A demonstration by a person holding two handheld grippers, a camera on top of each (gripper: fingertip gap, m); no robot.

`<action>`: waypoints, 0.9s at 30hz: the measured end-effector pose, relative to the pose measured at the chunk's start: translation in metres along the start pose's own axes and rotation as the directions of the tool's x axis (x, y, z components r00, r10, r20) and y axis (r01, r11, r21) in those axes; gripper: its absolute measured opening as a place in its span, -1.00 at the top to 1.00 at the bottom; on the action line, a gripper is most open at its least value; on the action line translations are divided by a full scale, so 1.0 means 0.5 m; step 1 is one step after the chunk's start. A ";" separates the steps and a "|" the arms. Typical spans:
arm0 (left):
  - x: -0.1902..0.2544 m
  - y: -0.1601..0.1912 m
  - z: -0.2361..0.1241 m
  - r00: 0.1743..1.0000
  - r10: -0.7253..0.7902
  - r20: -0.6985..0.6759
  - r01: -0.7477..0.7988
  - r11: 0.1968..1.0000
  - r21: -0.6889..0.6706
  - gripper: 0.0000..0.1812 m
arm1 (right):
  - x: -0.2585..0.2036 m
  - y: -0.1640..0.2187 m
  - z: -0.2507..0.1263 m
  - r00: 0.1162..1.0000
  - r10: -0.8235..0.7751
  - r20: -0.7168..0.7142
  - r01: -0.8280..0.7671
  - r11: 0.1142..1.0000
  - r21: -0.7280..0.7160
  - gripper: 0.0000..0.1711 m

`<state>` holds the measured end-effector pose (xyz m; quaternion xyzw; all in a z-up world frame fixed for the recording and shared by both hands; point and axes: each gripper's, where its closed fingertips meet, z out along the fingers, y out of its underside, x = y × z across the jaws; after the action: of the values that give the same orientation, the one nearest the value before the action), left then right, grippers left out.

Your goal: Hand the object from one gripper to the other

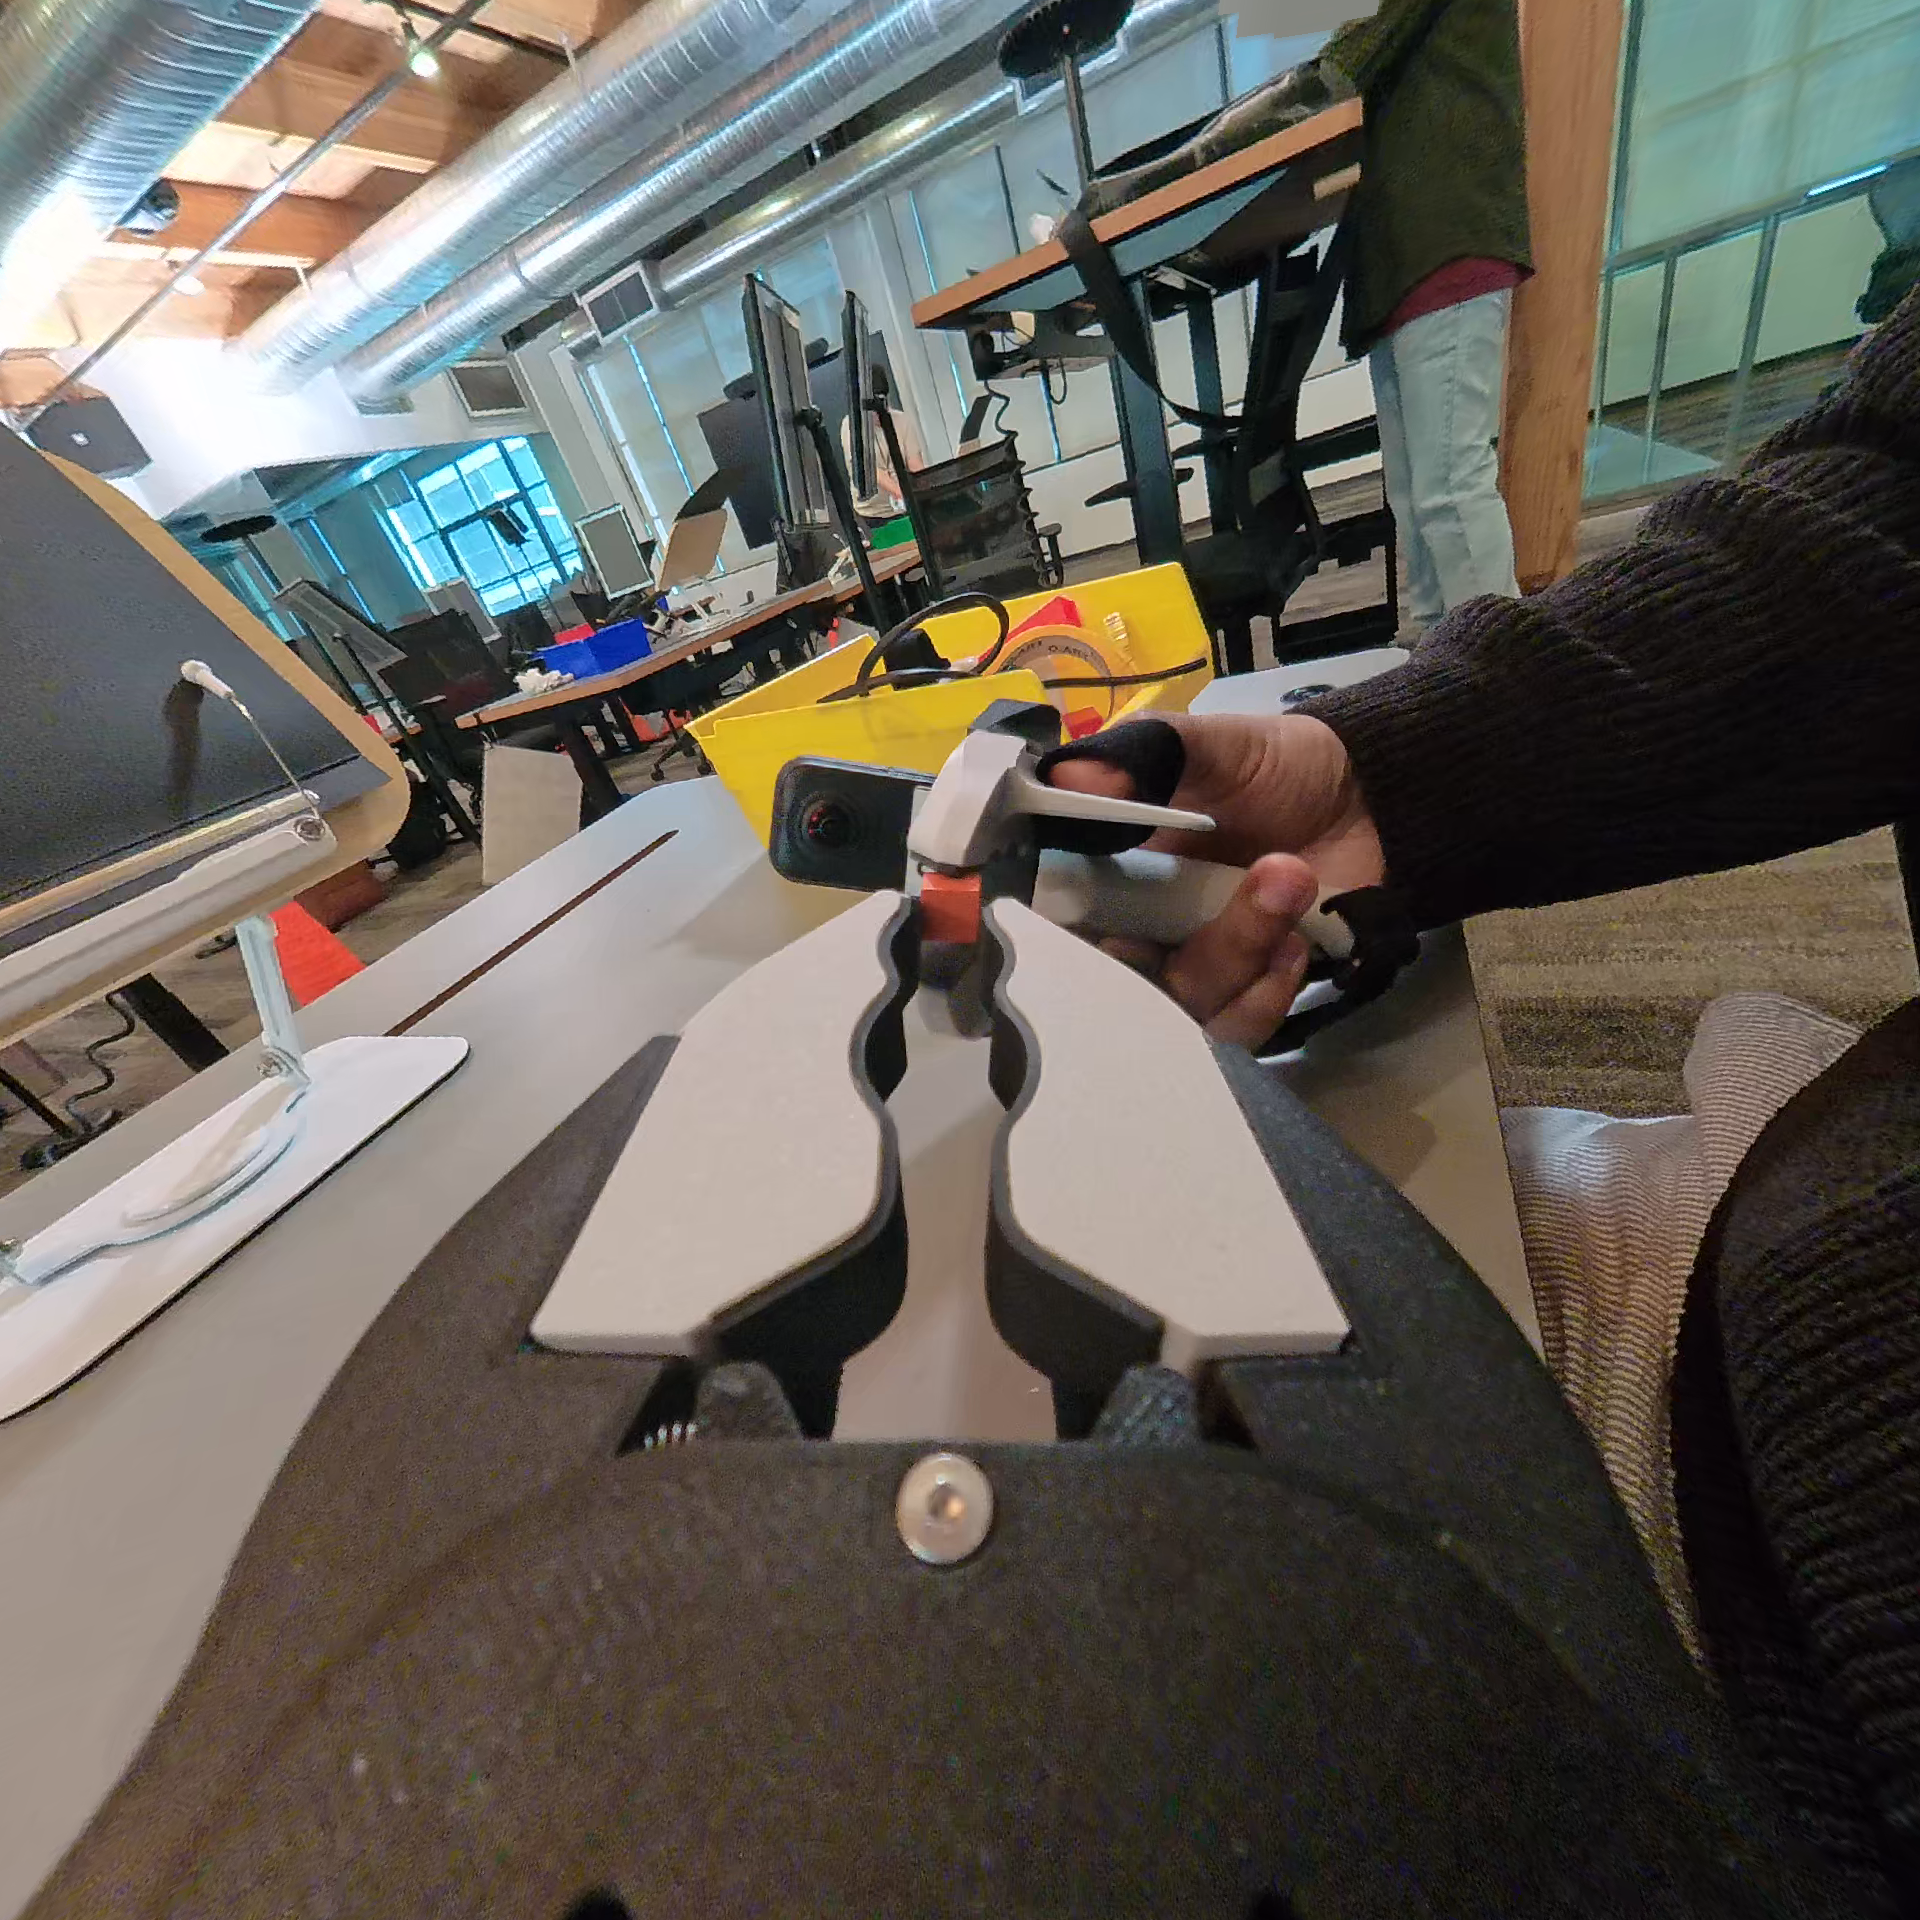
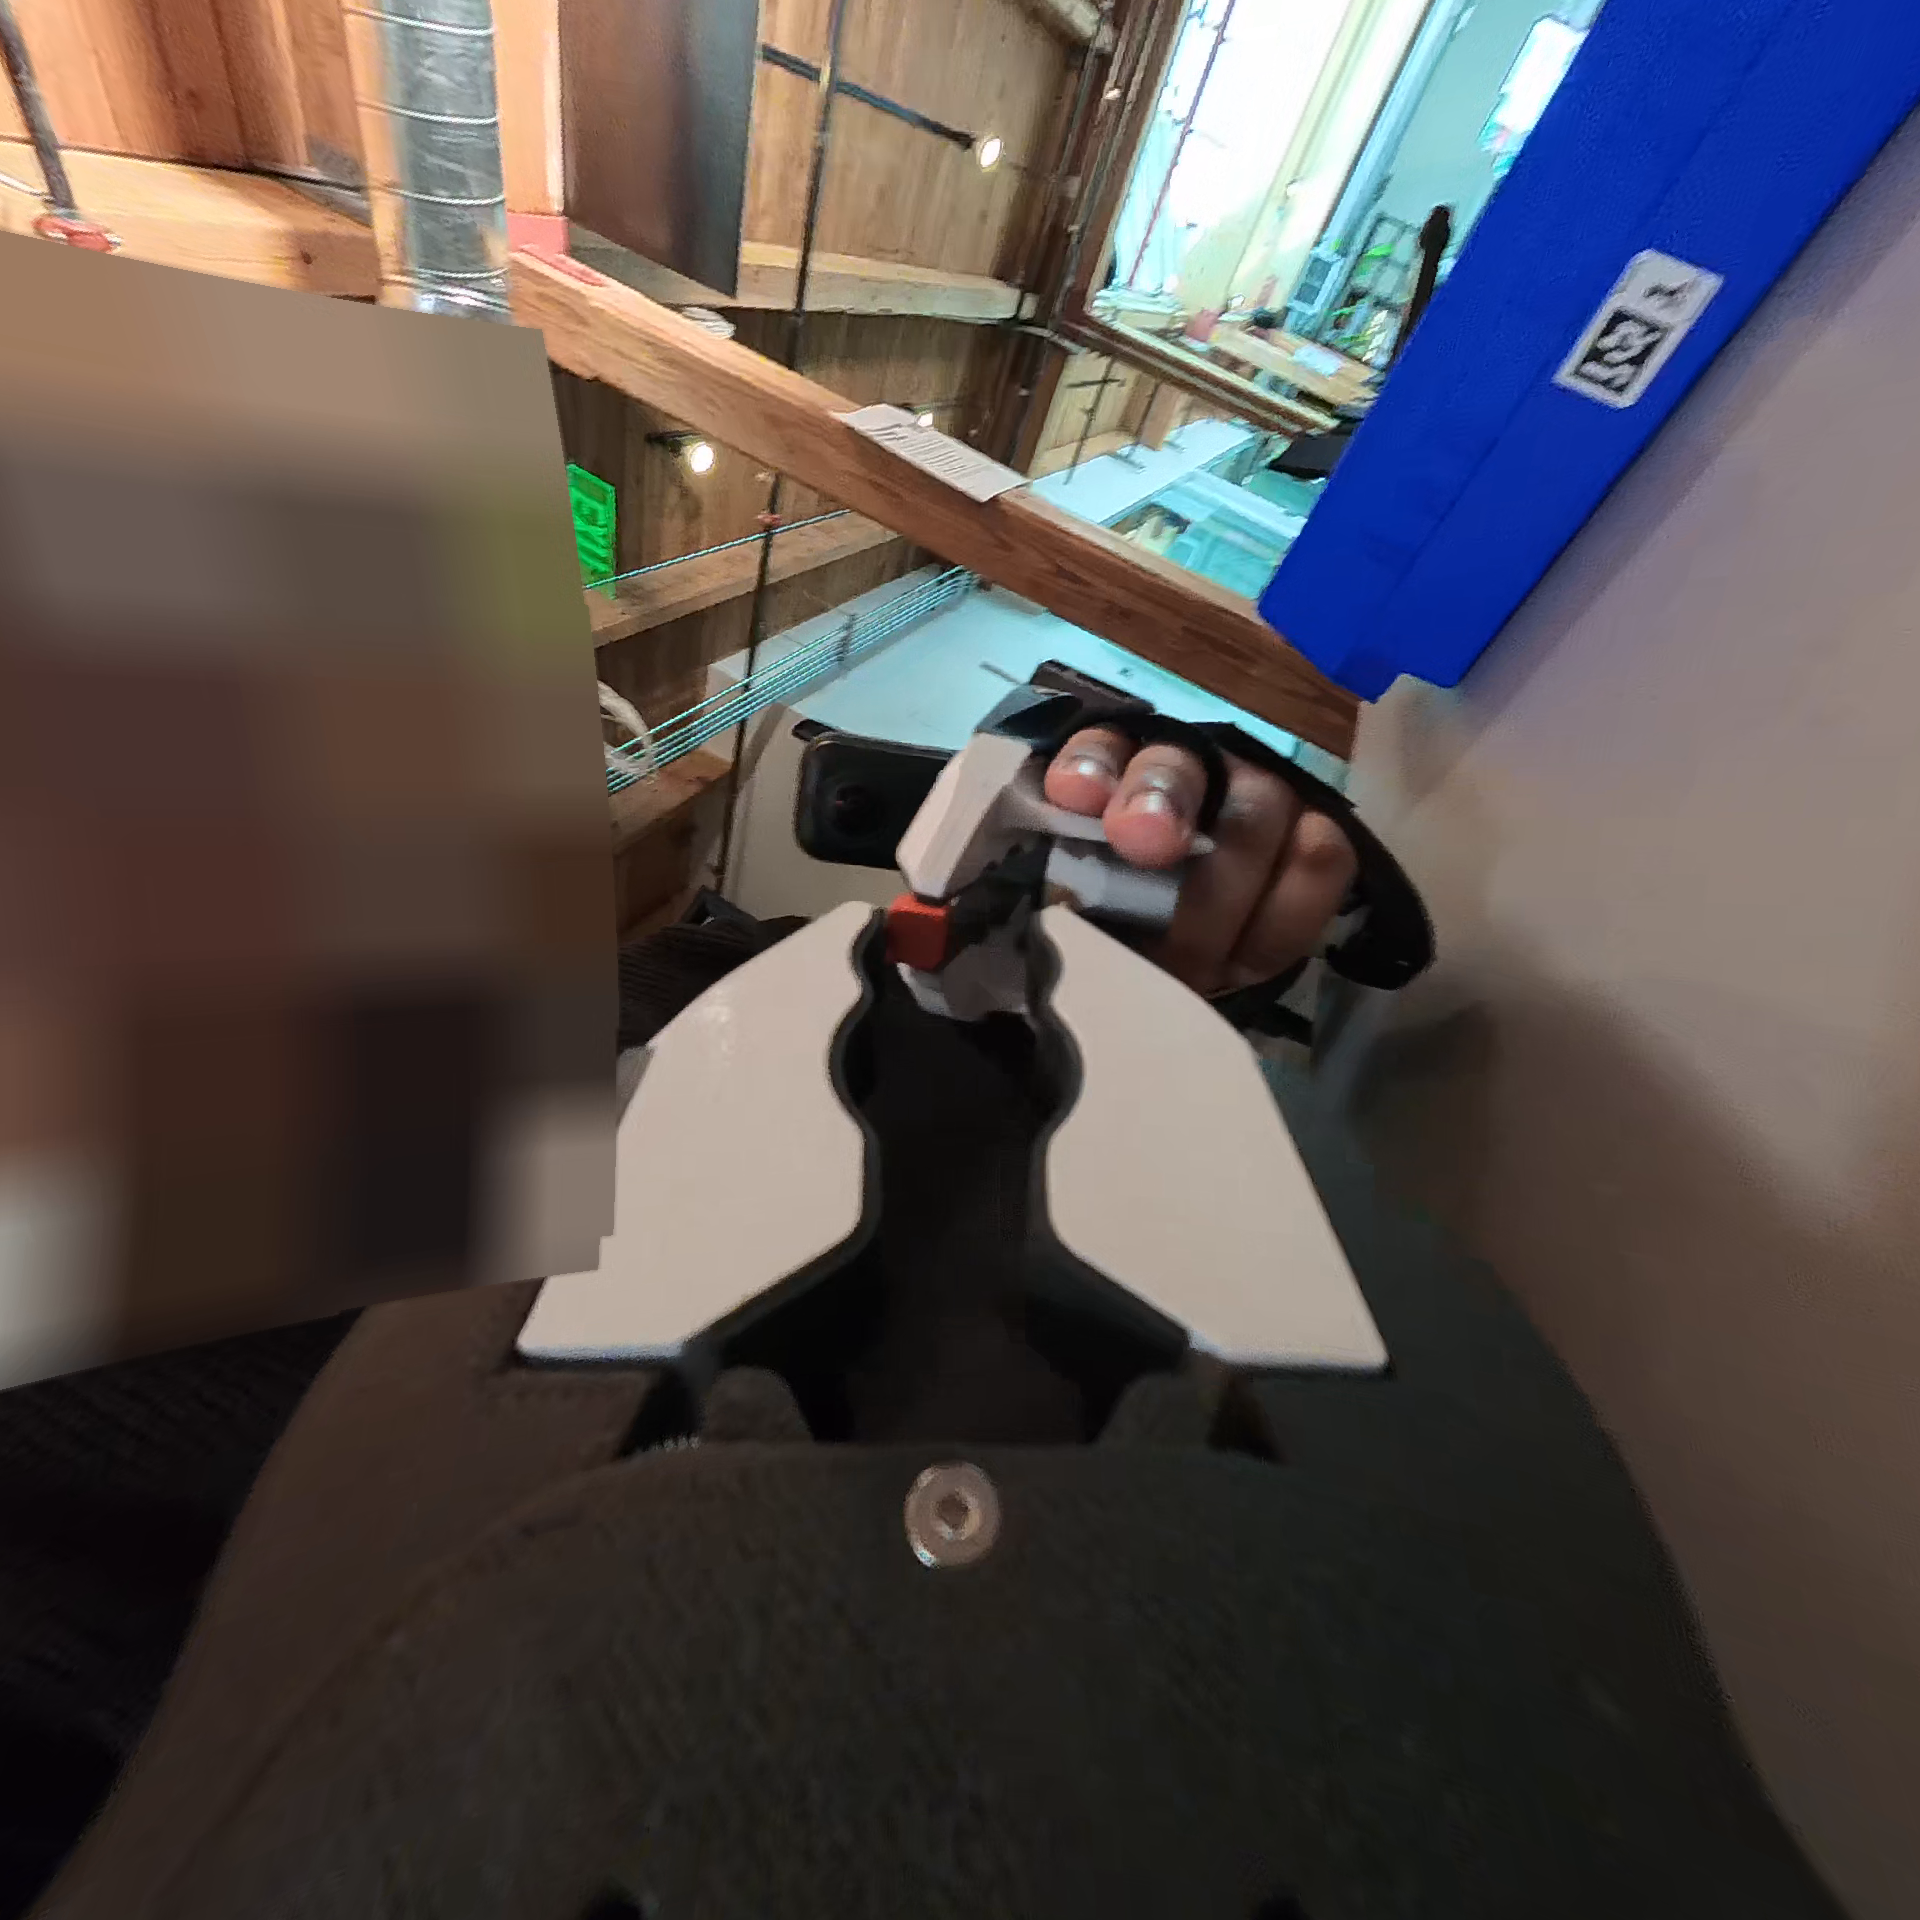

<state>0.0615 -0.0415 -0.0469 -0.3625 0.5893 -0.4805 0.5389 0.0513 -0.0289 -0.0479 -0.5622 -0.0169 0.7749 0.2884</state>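
A small orange-red block [image 1: 951, 912] sits between the tips of my left gripper [image 1: 951, 920], which is shut on its two sides above the grey table. My right gripper faces it head-on, turned a quarter turn. Its grey fingers [image 1: 971, 805] stand just above and below the block. In the right wrist view the block [image 2: 920, 932] is pinched between the left gripper's fingers [image 2: 951, 821]. My right gripper [image 2: 961, 930] is open around it. One tip is next to the block, the other well apart. A hand holds each gripper.
A yellow bin [image 1: 790, 732] with a black cable and tape stands behind the grippers on the grey table [image 1: 623, 883]. A white stand base [image 1: 260, 1122] is at the left. A blue bin [image 2: 1558, 364] lies to the right gripper's far right. A person [image 1: 1444, 312] stands at the desks behind. My two grippers' fingertips are within a few centimetres of each other.
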 end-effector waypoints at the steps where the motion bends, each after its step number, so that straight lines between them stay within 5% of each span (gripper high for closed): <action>1: -0.002 0.001 0.000 1.000 0.000 0.004 0.000 1.000 -0.005 0.89 | 0.009 -0.002 -0.001 1.000 -0.011 -0.030 0.011 1.000 0.010 0.60; 9: -0.008 0.024 0.005 0.999 -0.052 0.005 0.052 0.995 -0.081 0.89 | 0.006 -0.053 -0.030 0.952 -0.255 -0.167 0.274 0.956 0.100 0.50; 16: -0.024 0.031 0.003 0.943 -0.331 -0.032 0.328 0.941 -0.085 0.89 | -0.010 -0.043 -0.023 0.752 -0.612 -0.244 0.622 0.782 -0.046 0.66; 21: -0.042 0.020 -0.006 0.824 -0.558 -0.097 0.558 0.829 -0.033 0.89 | 0.000 -0.036 -0.022 0.739 -0.622 -0.261 0.622 0.778 -0.090 0.72; 27: -0.036 0.019 -0.005 0.739 -0.654 -0.163 0.657 0.753 -0.046 0.90 | 0.013 -0.028 -0.020 0.720 -0.636 -0.278 0.626 0.768 -0.137 0.73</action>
<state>0.0627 -0.0215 -0.0511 -0.5003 0.4641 -0.6726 0.2862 0.0647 -0.0172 -0.0522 -0.6413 -0.1748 0.5323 0.5243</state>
